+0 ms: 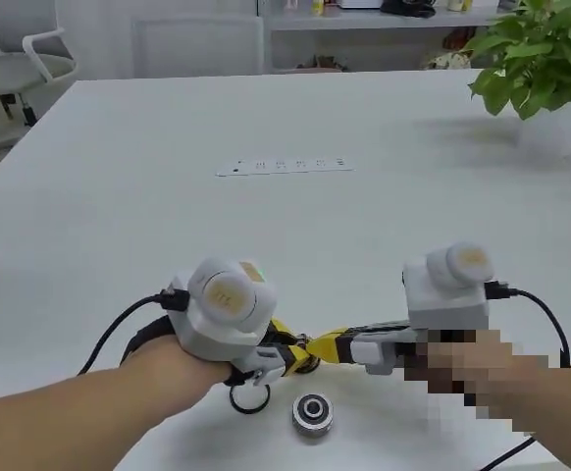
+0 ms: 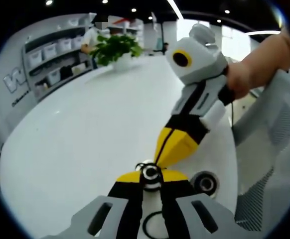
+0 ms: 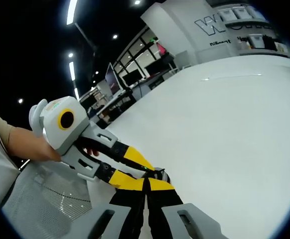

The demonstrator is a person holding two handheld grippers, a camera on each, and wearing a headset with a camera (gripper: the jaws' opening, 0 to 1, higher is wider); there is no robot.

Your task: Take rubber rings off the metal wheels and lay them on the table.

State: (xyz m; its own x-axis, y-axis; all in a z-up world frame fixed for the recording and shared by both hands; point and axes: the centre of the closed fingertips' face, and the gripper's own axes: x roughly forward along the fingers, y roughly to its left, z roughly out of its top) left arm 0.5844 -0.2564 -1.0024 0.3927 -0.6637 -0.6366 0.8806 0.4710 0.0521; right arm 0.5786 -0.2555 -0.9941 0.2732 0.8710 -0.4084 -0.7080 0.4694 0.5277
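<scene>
White tabletop (image 1: 295,245), matte and bare over most of its width, runs wide and open beyond the loose wheel (image 1: 312,413), which lies close to the near edge. A leafy green plant (image 1: 541,54) stands far beyond that wheel and to its right, and a pale office chair (image 1: 16,64) stands off the table's far left corner. The left gripper (image 2: 150,178) reaches in from the left of the loose wheel, its yellow-tipped jaws closed on a second small wheel (image 2: 150,172) held just above the table, a little beyond the loose one. The right gripper (image 3: 152,183) comes from the right, its jaws pressed together to a thin line, their tips meeting the held wheel's rim; what they pinch there is too small to tell. A flat white power strip (image 1: 284,166) lies well beyond the loose wheel, mid-table. That wheel is silvery metal with a dark centre. A thin black rubber ring (image 1: 249,398) lies flat just left of it, under the left gripper.
</scene>
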